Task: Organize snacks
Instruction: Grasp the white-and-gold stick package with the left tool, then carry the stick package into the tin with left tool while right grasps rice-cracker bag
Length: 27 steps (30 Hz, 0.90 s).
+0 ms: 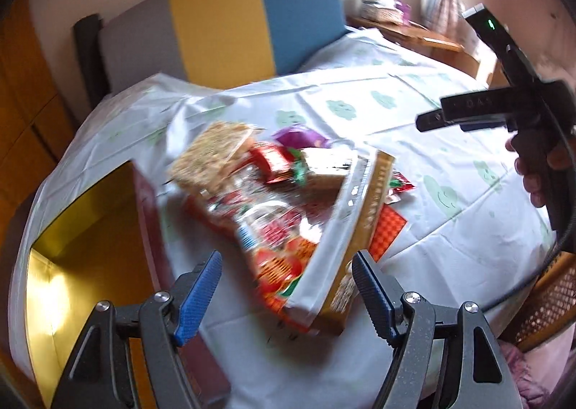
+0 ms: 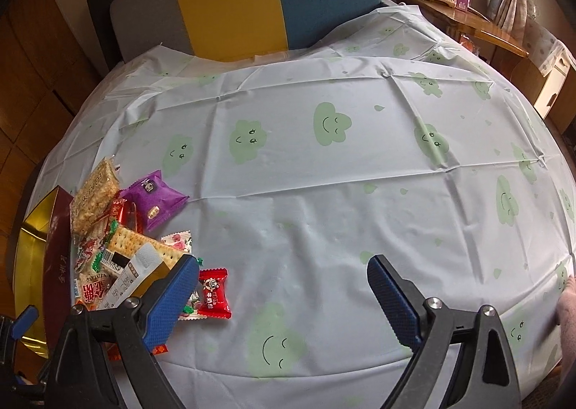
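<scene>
- Here the left tongs (image 1: 286,286) stand wide with nothing pressed between the blue pads; the end of a snack packet (image 1: 288,265) lies in the gap below them, but the pads are not touching it.
- The right tongs (image 2: 282,283) are also wide and bare, over plain cloth, with their left pad just beside a small red candy (image 2: 213,292).
- Outward from the left tongs, the snacks sit in 1 loose heap (image 2: 118,229) on the worktop (image 2: 324,193), which is covered by a pale cloth with green clouds: a rice cracker bar (image 1: 212,153), a purple packet (image 2: 154,200), a pack of square crackers (image 2: 144,247) and several red wrappers.
- Just left of the heap is an open box (image 1: 90,247) with a gold inside and dark red walls; it looks empty as far as can be seen, and it touches or nearly touches the heap.
- The left view is blurred, so exact edges of the packets there are hard to tell.
- My reading: this is the early picking step, with no snack yet in the box and the left tongs lining up on the nearest packet.
- The next move calls for lowering the left tongs so the pads straddle the packet's narrow side, closing gently so the contents are not crushed, then carrying it over the box wall.
- The right tongs could take the red candy, which lies apart and flat.
</scene>
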Available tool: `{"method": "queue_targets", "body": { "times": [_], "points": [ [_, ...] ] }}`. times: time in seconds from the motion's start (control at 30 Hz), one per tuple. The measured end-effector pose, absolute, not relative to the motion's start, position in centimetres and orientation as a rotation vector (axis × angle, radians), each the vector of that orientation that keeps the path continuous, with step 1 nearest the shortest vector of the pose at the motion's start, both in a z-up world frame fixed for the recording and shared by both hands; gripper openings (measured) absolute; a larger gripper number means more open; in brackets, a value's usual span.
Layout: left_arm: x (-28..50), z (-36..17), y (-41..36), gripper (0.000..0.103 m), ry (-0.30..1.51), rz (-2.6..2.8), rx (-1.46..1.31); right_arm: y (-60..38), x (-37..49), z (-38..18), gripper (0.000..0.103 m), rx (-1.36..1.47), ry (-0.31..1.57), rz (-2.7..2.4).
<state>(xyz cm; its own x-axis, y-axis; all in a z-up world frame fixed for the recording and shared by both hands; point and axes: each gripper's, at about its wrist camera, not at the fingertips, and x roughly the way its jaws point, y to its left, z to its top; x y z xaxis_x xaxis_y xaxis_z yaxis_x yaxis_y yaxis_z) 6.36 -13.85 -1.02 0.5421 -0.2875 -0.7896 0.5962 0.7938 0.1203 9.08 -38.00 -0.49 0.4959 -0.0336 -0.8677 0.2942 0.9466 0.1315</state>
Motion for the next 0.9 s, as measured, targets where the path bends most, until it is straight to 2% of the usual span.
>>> {"method": "queue_targets", "body": {
  "times": [0.3,0.33,0.37,0.4,0.43,0.47,0.5,0.9],
  "points": [
    [7.9,-3.3,-18.2,0.075,0.910,-0.669,0.476,-38.6,9.3,-0.5,0.096,0.344,1.040,-0.172],
    [8.3,-3.7,-18.3,0.072,0.926,-0.663,0.476,-38.6,9.3,-0.4,0.096,0.346,1.038,-0.171],
    [8.7,-4.1,-18.4,0.053,0.944,-0.667,0.468,-38.5,9.4,-0.5,0.096,0.346,1.038,-0.170],
    [8.9,-4.3,-18.4,0.045,0.946,-0.659,0.462,-38.5,9.4,-0.5,0.096,0.347,1.038,-0.167],
    [8.8,-4.2,-18.3,0.042,0.928,-0.652,0.447,-38.5,9.4,-0.5,0.096,0.348,1.038,-0.160],
    [8.8,-4.0,-18.2,0.032,0.933,-0.661,0.418,-38.4,9.4,-0.4,0.096,0.348,1.037,-0.156],
    [8.7,-3.8,-17.8,0.030,0.947,-0.670,0.375,-38.4,9.4,-0.4,0.096,0.343,1.037,-0.155],
    [5.7,-2.2,-11.9,0.028,0.902,-0.545,0.197,-37.0,9.6,-1.0,0.091,0.253,1.066,-0.137]
  ]
}}
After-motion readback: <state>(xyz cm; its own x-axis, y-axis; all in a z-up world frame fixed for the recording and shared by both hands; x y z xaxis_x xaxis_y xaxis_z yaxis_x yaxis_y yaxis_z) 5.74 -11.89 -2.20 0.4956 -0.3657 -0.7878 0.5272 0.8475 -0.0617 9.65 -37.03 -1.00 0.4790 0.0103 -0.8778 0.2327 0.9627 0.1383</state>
